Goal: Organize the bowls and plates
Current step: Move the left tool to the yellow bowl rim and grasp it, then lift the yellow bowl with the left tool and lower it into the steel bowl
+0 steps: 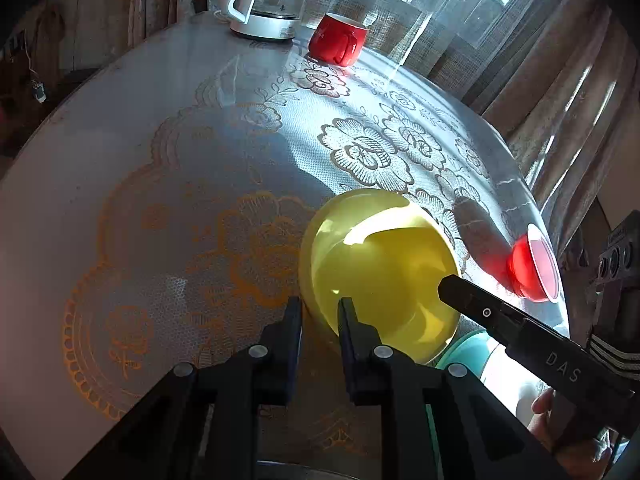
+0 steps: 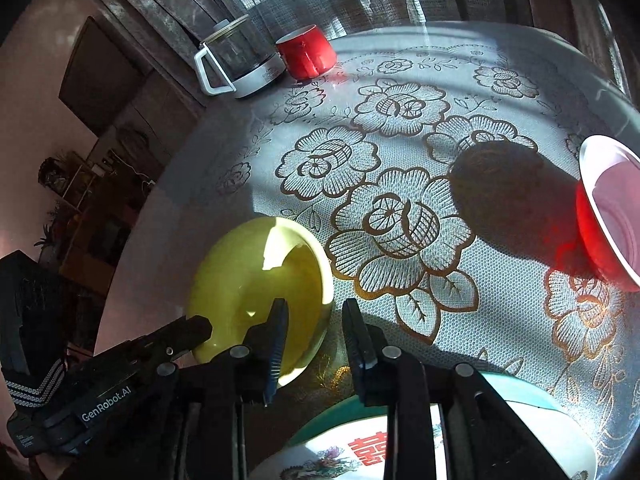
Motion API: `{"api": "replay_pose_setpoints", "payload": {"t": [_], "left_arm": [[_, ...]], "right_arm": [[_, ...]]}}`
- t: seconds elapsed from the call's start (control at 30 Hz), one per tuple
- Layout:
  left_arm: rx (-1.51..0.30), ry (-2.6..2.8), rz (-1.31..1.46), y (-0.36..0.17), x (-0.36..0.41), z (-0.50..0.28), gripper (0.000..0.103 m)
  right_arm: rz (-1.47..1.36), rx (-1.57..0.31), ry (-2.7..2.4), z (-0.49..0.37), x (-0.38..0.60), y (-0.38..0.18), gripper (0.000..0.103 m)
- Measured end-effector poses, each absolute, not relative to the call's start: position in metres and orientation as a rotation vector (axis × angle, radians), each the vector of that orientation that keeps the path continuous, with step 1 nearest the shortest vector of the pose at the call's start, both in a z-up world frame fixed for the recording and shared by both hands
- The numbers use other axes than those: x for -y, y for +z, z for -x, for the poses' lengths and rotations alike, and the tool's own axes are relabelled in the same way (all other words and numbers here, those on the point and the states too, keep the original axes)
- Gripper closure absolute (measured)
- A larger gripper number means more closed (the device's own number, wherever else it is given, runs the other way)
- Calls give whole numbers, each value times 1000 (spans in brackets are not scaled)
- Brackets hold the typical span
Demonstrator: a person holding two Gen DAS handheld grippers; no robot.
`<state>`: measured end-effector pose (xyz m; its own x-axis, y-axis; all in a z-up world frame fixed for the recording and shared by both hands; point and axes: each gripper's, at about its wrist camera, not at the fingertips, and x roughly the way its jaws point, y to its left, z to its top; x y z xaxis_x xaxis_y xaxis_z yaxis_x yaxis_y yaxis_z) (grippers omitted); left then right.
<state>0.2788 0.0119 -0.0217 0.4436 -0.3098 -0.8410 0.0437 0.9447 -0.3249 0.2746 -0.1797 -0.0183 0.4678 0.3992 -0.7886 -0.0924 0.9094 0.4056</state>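
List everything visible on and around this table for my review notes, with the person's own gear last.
yellow bowl: one, yellow, near table edge, at both grippers' tips
red bowl: one, red outside, pale inside, right side
red mug: one, red, far side beside kettle
kettle: one, glass with white base, far side
plate: one, teal rim, white printed centre, nearest edge
tablecloth: one, floral lace
left gripper: black, open
right gripper: black, open

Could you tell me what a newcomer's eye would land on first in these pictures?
Probably the yellow bowl glowing in sunlight on the lace tablecloth, with the left gripper astride its near rim and the right gripper at its other side. Next, the red bowl near the table's edge and the red mug beside the glass kettle at the back.
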Motion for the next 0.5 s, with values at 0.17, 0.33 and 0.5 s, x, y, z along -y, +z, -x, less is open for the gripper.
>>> {"api": "replay_pose_setpoints", "payload": {"t": [0.17, 0.33, 0.5], "left_arm": [[-1026, -245, 238, -13, -10, -270, 84], [-992, -263, 261, -5, -17, -263, 84], [-954, -273, 255, 8, -20, -247, 84]], "right_arm": [[-299, -1038, 299, -269, 173, -18, 84], [-332, -1030, 305, -263, 174, -16, 84], [-381, -994, 332, -248, 178, -5, 84]]}}
